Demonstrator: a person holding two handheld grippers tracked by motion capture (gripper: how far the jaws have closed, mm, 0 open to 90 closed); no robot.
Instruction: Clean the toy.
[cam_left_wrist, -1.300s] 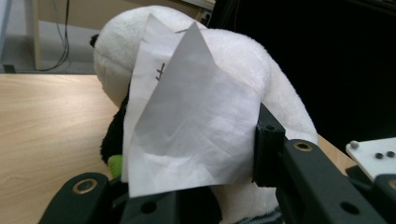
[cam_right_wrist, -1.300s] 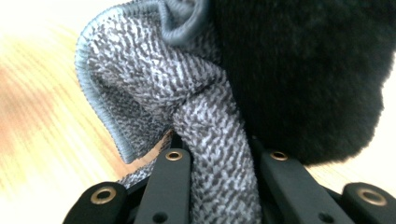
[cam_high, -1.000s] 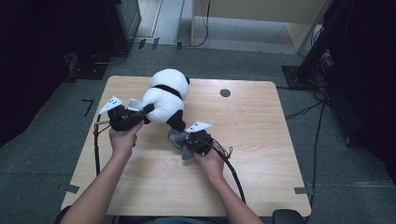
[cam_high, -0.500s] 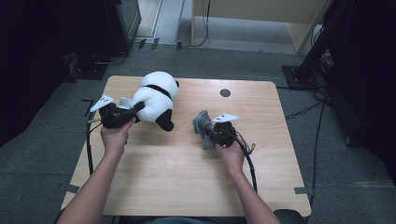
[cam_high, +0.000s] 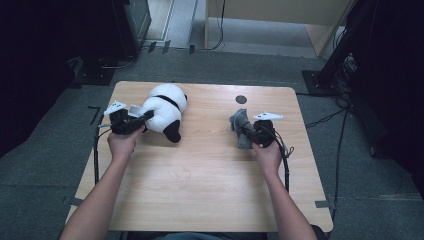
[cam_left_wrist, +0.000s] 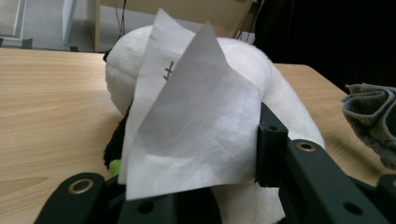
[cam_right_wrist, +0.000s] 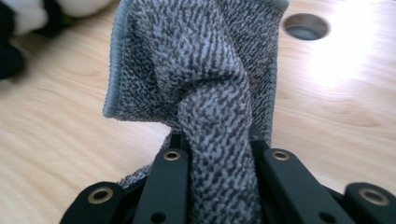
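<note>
Left claw (cam_high: 141, 118) closed on the plush panda (cam_high: 162, 107), with its white paper tag (cam_left_wrist: 187, 116) draped across the jaws in the left gripper view; jaws just eased a little wider, toy between them. Panda lying on the bench (cam_high: 200, 175) at about ten o'clock. Right claw (cam_high: 246, 131) clamped tight on a bunched grey cloth (cam_high: 241, 124), at about two o'clock, well apart from the panda.
</note>
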